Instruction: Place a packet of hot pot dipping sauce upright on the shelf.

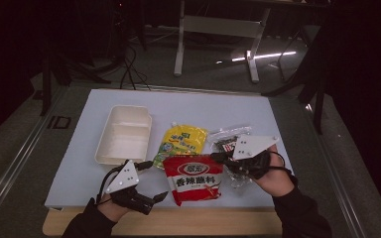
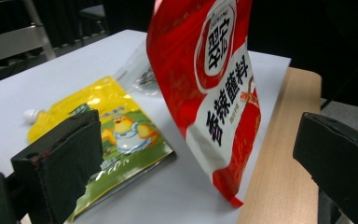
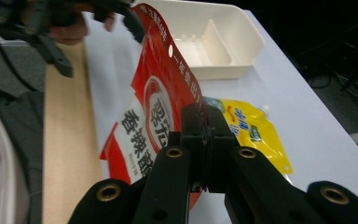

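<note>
A red sauce packet with white lettering stands tilted up off the white mat near the front edge. My right gripper is shut on the packet's right edge; in the right gripper view its jaws pinch the red packet. My left gripper stands open at the packet's left side. In the left gripper view its gripper has both jaws spread wide, and the red packet rises ahead of them without touching either.
A yellow spout pouch lies flat behind the packet. A clear bag of dark contents lies to its right. A cream two-compartment container sits at the back left. Bare wooden table edge runs along the front.
</note>
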